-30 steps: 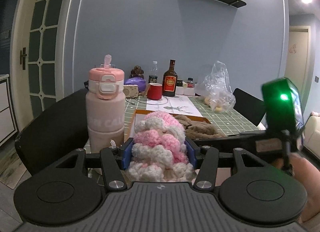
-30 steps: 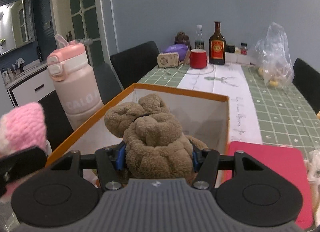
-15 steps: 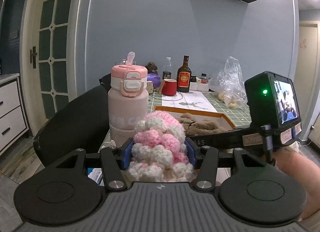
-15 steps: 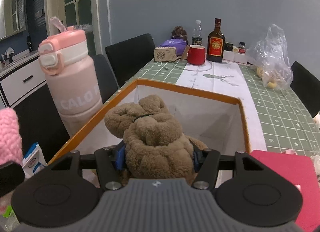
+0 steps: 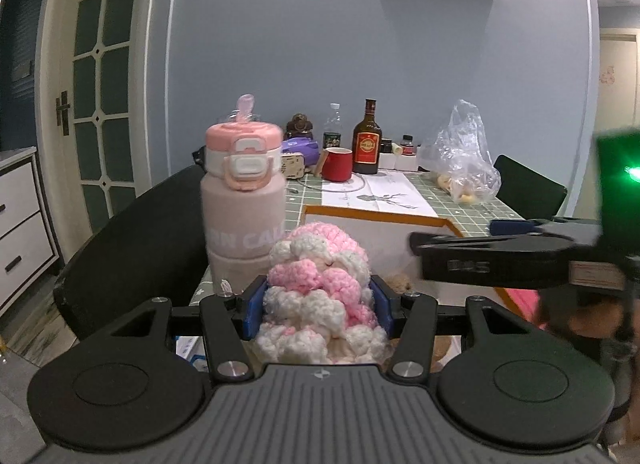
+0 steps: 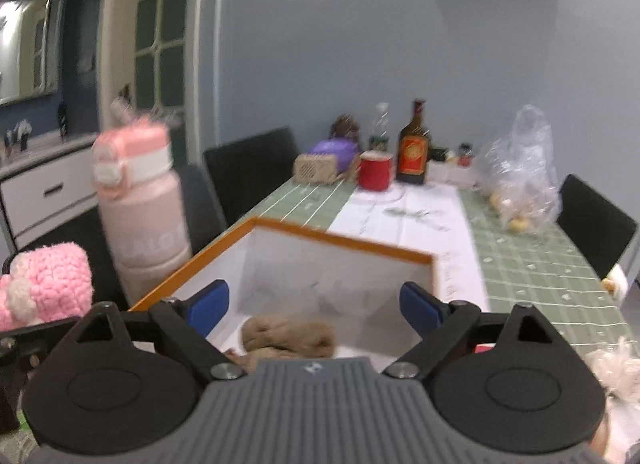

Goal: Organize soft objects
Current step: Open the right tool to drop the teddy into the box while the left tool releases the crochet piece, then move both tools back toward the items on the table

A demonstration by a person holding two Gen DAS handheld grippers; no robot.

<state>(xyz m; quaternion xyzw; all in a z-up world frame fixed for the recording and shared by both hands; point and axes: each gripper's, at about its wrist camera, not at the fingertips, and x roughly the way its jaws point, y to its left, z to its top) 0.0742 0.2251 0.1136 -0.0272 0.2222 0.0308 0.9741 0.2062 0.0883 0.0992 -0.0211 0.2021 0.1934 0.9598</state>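
Left side of the table: a pink water bottle [image 5: 243, 199] stands upright near the table edge, straw spout up; a black chair [image 5: 132, 260] sits behind and to its left.

Left gripper [image 5: 318, 304]: blue pads [image 5: 253, 310] pressed into both sides of a pink and white crocheted bundle [image 5: 320, 296]; bundle clamped, bulging above the pads, held up in front of the box and not inside it.

Centre: an open box [image 6: 340, 242] with an orange rim and white inner walls lies on the green checked tablecloth [image 6: 532, 264]; a brown fleece bundle [image 6: 288, 338] rests on the box floor near the front wall, loose, touching neither pad; frame is motion-blurred, so its exact shape is uncertain.

Right gripper [image 6: 316, 304]: jaws have just been opening; they now stand wide apart over the box with nothing between them, the brown bundle lying below and between the two blue pads. From the left wrist view the right gripper [image 5: 500, 248] shows side-on above the box's right edge, a green light glowing on its body.

Far end of the table, left to right: a small beige speaker [image 6: 316, 169]; a purple object [image 6: 336, 149]; a red mug [image 6: 375, 172]; a dark brown bottle [image 6: 414, 151] with a red label; a clear plastic bag [image 6: 516, 171] with pale round items inside.

Right edge: a second black chair [image 6: 596, 223].
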